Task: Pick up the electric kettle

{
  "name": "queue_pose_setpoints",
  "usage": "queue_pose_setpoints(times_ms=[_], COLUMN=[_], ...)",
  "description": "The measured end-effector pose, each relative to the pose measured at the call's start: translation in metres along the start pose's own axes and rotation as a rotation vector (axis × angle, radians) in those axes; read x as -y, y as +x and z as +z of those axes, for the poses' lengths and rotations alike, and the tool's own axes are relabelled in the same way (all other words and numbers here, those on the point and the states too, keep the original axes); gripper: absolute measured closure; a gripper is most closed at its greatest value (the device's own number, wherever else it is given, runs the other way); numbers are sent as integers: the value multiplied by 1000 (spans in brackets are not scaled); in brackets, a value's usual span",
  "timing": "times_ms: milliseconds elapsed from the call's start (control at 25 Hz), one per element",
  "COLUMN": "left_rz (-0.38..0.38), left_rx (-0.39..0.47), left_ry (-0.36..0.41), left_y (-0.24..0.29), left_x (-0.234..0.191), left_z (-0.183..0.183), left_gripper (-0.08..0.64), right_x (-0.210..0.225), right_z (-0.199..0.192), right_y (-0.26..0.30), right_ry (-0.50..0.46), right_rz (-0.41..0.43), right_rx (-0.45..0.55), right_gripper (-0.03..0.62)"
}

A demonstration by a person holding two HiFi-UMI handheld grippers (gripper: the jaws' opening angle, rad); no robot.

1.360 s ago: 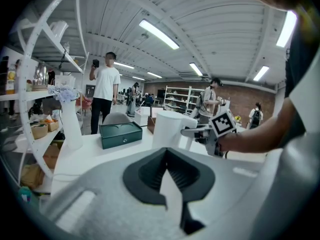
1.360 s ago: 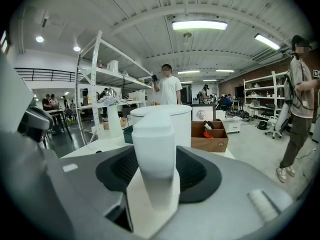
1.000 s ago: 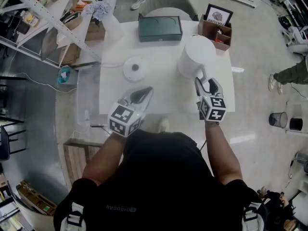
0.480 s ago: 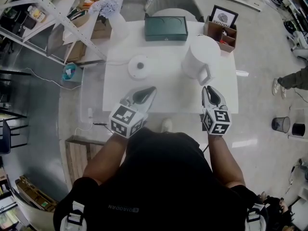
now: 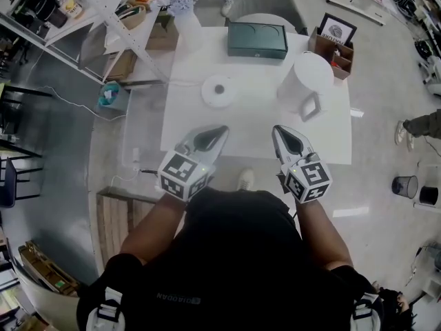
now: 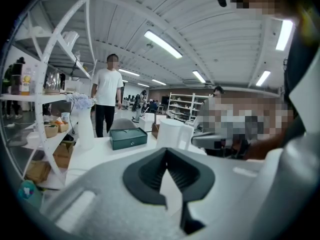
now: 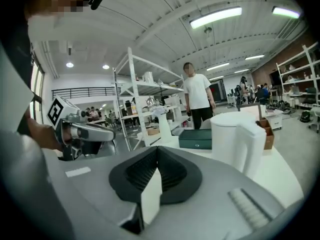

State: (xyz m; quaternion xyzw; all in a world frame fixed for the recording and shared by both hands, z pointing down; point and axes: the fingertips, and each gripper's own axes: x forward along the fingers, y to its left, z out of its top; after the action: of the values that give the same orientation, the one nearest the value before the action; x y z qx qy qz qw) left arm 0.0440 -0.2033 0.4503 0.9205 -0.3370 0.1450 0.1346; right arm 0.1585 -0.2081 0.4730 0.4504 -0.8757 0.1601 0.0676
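Pulled back toward me, my right gripper (image 5: 278, 130) now hangs over the near edge of the white table (image 5: 255, 126), its jaws having just closed together with nothing between them. My left gripper (image 5: 222, 129) sits beside it, likewise closed and empty. Further out, the round white power base (image 5: 219, 90) lies bare at mid-table. To its right the white cylindrical electric kettle (image 5: 306, 80) stands upright, well apart from both grippers, with its handle (image 5: 310, 106), which the right gripper was reaching a second ago, turned my way. Beyond are a dark green lidded box (image 5: 258, 40) and a wooden organiser box (image 5: 332, 51). I judge nothing is in hand: lifting needs the jaws reopened and a fresh approach.
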Motion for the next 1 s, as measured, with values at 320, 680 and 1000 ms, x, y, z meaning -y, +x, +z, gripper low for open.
queue_pose_setpoints(times_ms=[320,680,1000], left_rz=[-20,-58,-120], left_rx=[14,24,40], left_ry=[-9,12,23], left_y=[-51,-109,-148], left_x=[-6,3,21], left_z=[-11,-28,-43], left_gripper=[555,555,555], right_x=[-60,-126,-178], right_z=[-2,-12,-28], right_y=[4,-8,-28], right_ry=[6,8,-29], right_rz=[-8,-42,-96], right_rx=[-8,-9,-7], right_gripper=[586,586,587])
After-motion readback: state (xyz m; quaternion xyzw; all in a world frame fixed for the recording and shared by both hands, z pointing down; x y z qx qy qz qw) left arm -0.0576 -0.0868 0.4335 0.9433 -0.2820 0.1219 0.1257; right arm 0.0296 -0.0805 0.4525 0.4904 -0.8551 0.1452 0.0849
